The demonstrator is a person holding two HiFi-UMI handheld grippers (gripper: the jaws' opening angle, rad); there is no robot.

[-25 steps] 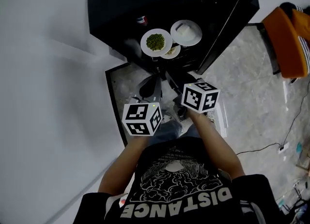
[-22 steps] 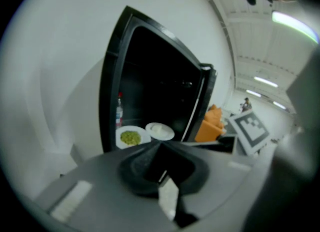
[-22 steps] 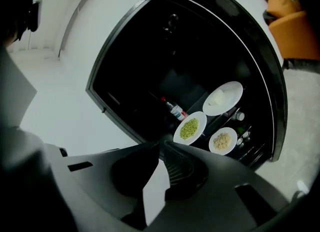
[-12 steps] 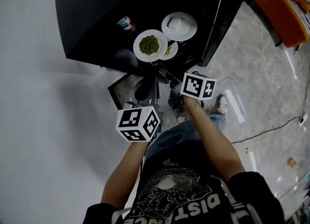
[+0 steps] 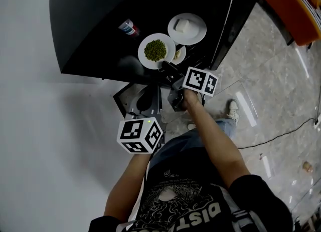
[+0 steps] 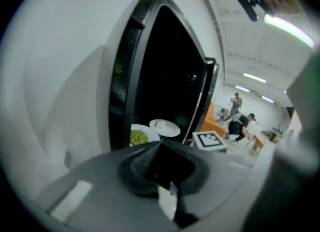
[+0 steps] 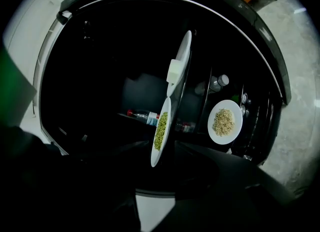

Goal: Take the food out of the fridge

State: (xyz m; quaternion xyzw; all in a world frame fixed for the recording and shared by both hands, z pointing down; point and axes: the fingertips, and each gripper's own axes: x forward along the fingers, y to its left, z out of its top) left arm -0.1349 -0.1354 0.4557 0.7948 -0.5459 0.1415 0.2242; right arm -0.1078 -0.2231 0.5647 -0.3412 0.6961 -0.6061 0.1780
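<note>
Close up at the mouth of the tall, glossy black fridge (image 5: 95, 30), the right gripper (image 5: 167, 68) had its jaws spread wide, having just been opening. The near rim of the round white plate (image 5: 143, 50) of green peas (image 5: 155, 49) stood in the gap between them; whether a pad touched it could not be told. The left gripper (image 6: 160, 156) hung further back from the fridge, low in front of it, its jaws pressed together on nothing.

A plain white wall (image 5: 40, 100) closed off the fridge's left side. Its door (image 5: 228, 20) stood swung out on the right, a thin dark edge, and beyond that lay open grey stone floor (image 5: 271, 75).

All the food sat inside the fridge. The pea plate was at the front, and a second smooth white plate (image 5: 198, 31), carrying a pale square block (image 5: 183, 25), sat just behind it, deeper in. A smaller white plate (image 7: 214, 132) of beige grains (image 7: 224, 121) lay toward the door side. A clear bottle (image 5: 129, 26) with a red and blue label lay further in on the left.
</note>
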